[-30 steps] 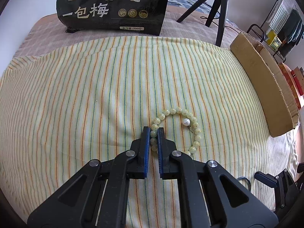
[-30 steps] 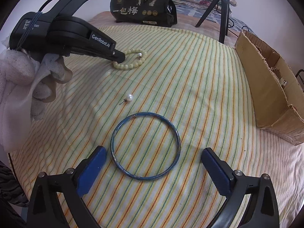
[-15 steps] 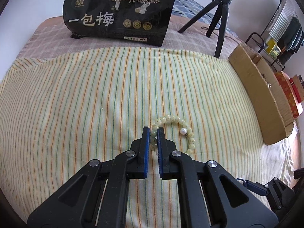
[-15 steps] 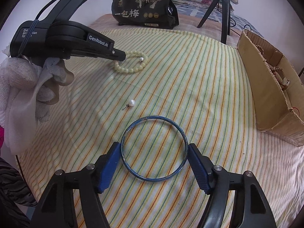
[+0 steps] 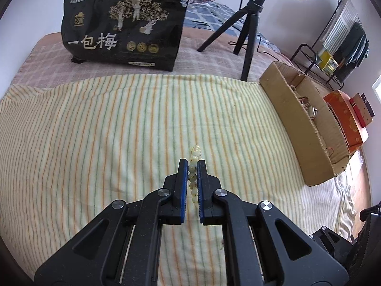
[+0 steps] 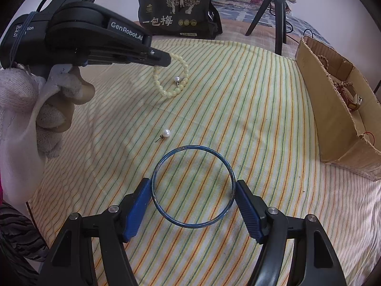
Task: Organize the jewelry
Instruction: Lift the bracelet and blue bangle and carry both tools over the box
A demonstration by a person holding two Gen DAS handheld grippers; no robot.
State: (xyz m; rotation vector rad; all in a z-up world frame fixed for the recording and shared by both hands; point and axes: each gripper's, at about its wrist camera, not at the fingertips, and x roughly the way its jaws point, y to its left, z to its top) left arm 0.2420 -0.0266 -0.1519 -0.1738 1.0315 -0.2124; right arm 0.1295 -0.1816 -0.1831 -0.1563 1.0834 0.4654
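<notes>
My left gripper [image 5: 192,161] is shut on a pale green bead bracelet [image 5: 193,166] and holds it lifted above the striped cloth; in the right wrist view the bracelet [image 6: 172,93] hangs from the left gripper's tip [image 6: 164,62]. A pearl stud [image 6: 177,79] shows within the hanging loop. My right gripper [image 6: 193,188] has closed onto a blue bangle [image 6: 193,186], its pads touching the bangle's two sides on the cloth. Another pearl stud [image 6: 166,133] lies just beyond the bangle.
A cardboard box [image 6: 333,119] holding several pieces of jewelry stands at the right edge of the cloth; it also shows in the left wrist view [image 5: 307,128]. A black printed bag [image 5: 123,26] and a tripod [image 5: 247,35] stand at the back.
My left gripper has lifted the bead bracelet off the cloth. My right gripper has closed from wide open onto the blue bangle's sides.
</notes>
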